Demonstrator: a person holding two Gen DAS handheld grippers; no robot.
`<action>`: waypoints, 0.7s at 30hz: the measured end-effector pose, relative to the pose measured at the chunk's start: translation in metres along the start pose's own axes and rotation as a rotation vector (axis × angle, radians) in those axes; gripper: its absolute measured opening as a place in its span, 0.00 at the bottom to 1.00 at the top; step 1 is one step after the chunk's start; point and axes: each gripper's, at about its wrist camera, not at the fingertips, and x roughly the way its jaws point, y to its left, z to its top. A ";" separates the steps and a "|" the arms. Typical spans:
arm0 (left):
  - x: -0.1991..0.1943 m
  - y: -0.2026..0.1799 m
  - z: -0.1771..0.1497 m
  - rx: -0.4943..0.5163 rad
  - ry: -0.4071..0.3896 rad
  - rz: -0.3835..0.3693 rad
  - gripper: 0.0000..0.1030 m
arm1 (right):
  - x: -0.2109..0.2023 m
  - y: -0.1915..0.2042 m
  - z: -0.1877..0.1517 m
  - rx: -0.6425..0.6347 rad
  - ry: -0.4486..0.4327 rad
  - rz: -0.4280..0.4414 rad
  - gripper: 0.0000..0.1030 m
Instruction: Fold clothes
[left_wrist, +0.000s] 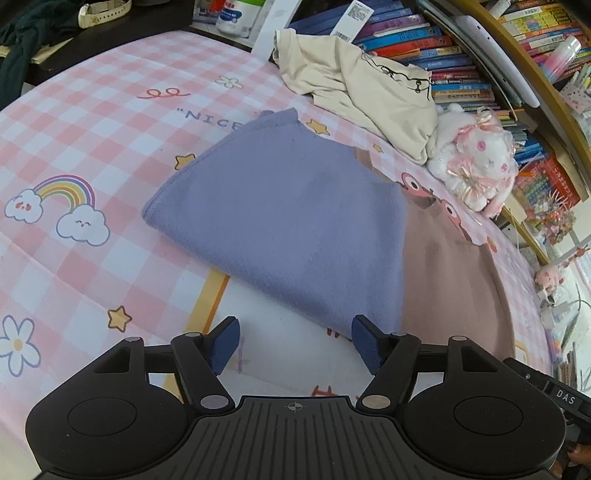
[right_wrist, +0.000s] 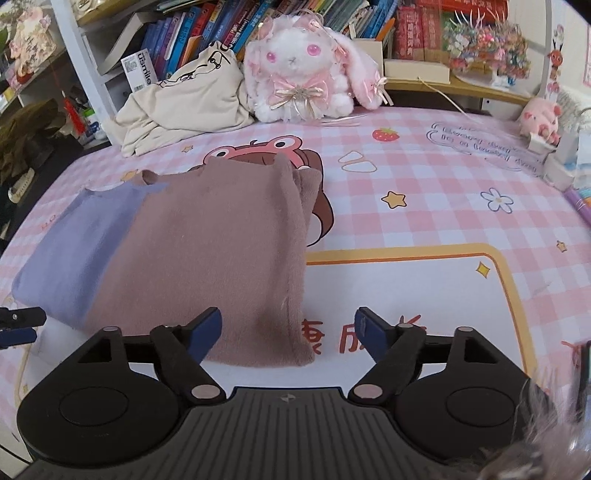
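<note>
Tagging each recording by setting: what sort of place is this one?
Most likely a bedroom, perhaps a child's. The clothes lie on a bed with a pink checked cartoon sheet, a plush bunny sits at its far edge, and crowded bookshelves stand right behind it.

Soft, even daylight lit both views, casting only faint shadows. Fisheye distortion bent the far bookshelves (left_wrist: 461, 55) at the edges. Focus was sharp, without glare.

Left gripper (left_wrist: 293, 341) and right gripper (right_wrist: 288, 334) both gape, angled downward.
</note>
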 end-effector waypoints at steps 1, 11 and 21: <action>0.000 0.000 -0.001 0.002 0.003 0.002 0.68 | -0.001 0.002 -0.001 -0.008 -0.002 -0.006 0.83; -0.007 0.010 -0.003 -0.029 -0.053 0.017 0.75 | -0.005 0.020 -0.010 -0.068 0.011 -0.045 0.90; -0.013 0.009 0.000 0.012 -0.070 -0.011 0.75 | -0.008 0.034 -0.018 -0.083 0.019 -0.059 0.90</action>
